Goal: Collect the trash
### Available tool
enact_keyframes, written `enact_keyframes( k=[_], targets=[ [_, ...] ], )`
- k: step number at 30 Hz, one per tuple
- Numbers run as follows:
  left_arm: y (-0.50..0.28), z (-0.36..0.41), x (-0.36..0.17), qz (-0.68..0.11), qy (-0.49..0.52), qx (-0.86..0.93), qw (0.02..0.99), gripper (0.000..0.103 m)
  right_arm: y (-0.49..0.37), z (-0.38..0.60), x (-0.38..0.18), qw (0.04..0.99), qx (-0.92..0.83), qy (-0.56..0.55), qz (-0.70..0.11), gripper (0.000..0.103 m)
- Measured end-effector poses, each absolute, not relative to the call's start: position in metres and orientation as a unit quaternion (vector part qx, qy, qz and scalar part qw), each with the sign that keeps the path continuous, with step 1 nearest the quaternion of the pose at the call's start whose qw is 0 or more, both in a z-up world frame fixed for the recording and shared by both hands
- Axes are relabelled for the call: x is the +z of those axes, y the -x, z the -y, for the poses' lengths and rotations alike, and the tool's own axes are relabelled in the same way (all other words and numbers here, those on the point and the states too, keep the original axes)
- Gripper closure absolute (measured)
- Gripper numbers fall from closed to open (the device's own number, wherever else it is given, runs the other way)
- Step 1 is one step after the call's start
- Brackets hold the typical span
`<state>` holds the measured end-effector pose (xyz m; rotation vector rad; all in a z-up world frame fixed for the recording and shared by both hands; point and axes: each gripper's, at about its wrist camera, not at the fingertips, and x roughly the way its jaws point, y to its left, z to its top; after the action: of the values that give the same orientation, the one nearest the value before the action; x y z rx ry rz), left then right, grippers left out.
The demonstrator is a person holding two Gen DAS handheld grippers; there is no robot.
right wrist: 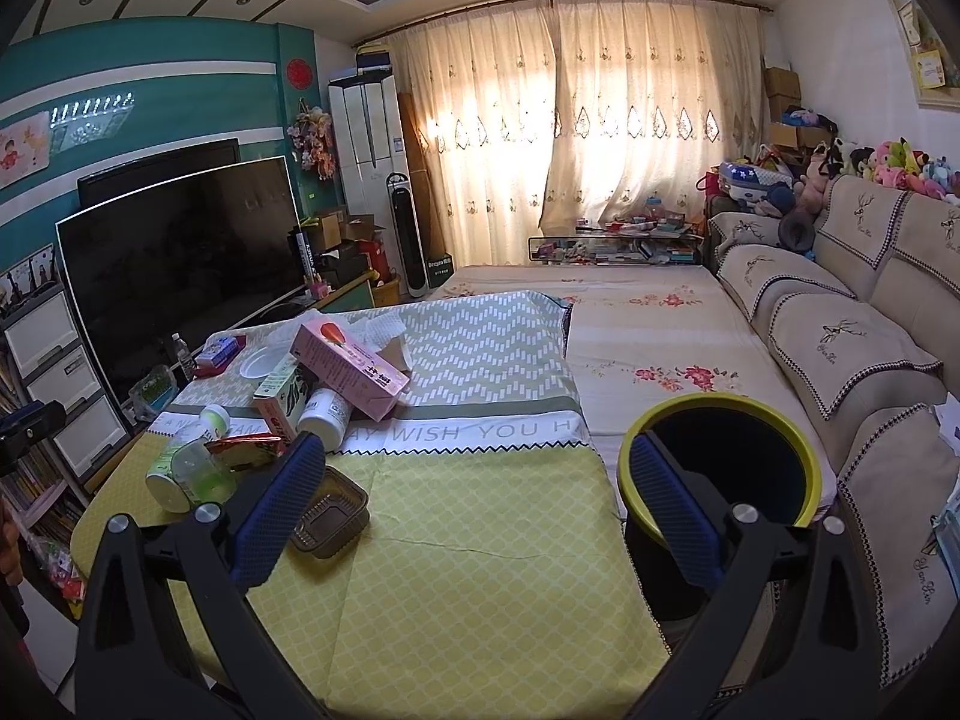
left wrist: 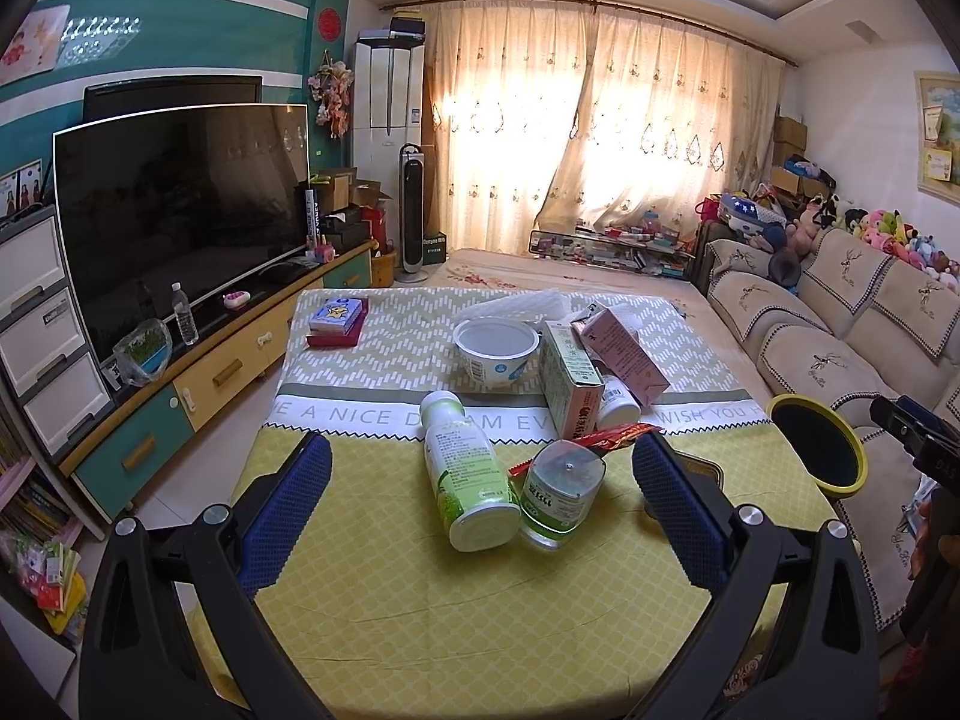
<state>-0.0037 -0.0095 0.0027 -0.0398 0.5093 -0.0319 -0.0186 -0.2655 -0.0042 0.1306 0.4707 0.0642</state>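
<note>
Trash lies on the cloth-covered table (left wrist: pixel 384 588): a green-and-white bottle (left wrist: pixel 465 471) on its side, a clear bottle (left wrist: pixel 558 495), a red wrapper (left wrist: pixel 606 438), a white cup (left wrist: pixel 497 349), a green carton (left wrist: pixel 570 381), a pink box (left wrist: pixel 624 354) and a small white bottle (left wrist: pixel 618 402). My left gripper (left wrist: pixel 480 480) is open above the table's near part, with the two bottles between its fingers. My right gripper (right wrist: pixel 474 480) is open and empty over the table; a brown plastic tray (right wrist: pixel 330 516) lies by its left finger. A black bin with a yellow rim (right wrist: pixel 720 468) stands right of the table.
A TV (left wrist: pixel 180 210) on a low cabinet runs along the left. A sofa (right wrist: pixel 852 348) with plush toys is on the right. A flowered cloth surface (right wrist: pixel 648 324) extends behind the table. A blue booklet on a red box (left wrist: pixel 336 318) lies at the table's far left.
</note>
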Motion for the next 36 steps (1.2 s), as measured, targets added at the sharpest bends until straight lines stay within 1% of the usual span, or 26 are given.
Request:
enact_keyframes(
  k=[18,27,36],
  targets=[
    [0.001,0.008,-0.002,-0.259,0.019,-0.013,0.966,0.004,0.018,0.266,-0.008,0.969,0.031,-0.066,-0.236,0.006],
    [-0.006,0.003,-0.008,-0.269,0.025,-0.014,0.963,0.004,-0.009,0.255,-0.029,0.962,0.044,-0.063,-0.261,0.006],
    [-0.015,-0.001,-0.02,-0.284,0.032,-0.013,0.958,0.004,-0.038,0.203,-0.059,0.946,0.14,-0.03,-0.29,0.006]
  ],
)
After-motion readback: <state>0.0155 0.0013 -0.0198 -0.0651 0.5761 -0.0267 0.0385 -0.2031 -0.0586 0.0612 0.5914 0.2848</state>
